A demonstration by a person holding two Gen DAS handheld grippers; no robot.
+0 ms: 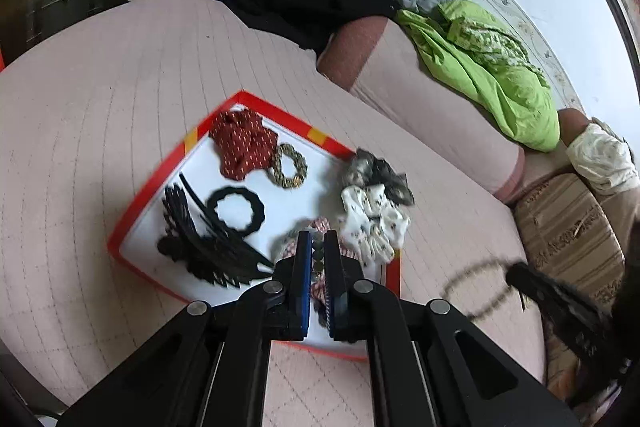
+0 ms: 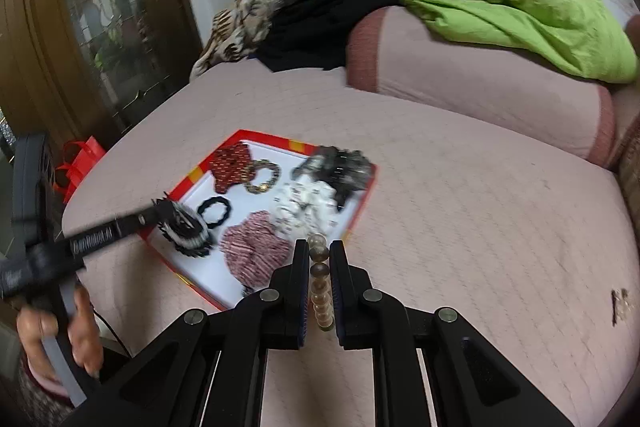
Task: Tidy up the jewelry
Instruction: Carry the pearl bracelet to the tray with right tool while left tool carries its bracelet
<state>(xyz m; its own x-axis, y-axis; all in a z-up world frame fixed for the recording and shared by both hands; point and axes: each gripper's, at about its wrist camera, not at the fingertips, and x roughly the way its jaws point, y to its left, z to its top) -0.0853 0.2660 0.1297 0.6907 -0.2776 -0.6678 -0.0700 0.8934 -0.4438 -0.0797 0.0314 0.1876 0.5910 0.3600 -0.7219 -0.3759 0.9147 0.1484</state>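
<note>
Right wrist view: the left claw [image 2: 176, 223] is clenched over the red-rimmed tray [image 2: 362, 203] of hair ties on the pink bed [image 2: 480, 227]; rightward, the right claw [image 2: 318, 259] is clamped on a beaded bracelet [image 2: 320, 287].

Beaded bracelet [image 1: 478, 289]: smearing into a faint ring beside the blurred right gripper [image 1: 516, 273], beads not countable. Striped scrunchie [image 1: 320, 227]: lying mostly hidden behind the left gripper [image 1: 318, 241]. Small object [image 2: 621, 305] on the quilt: appearing too blurred to identify.
</note>
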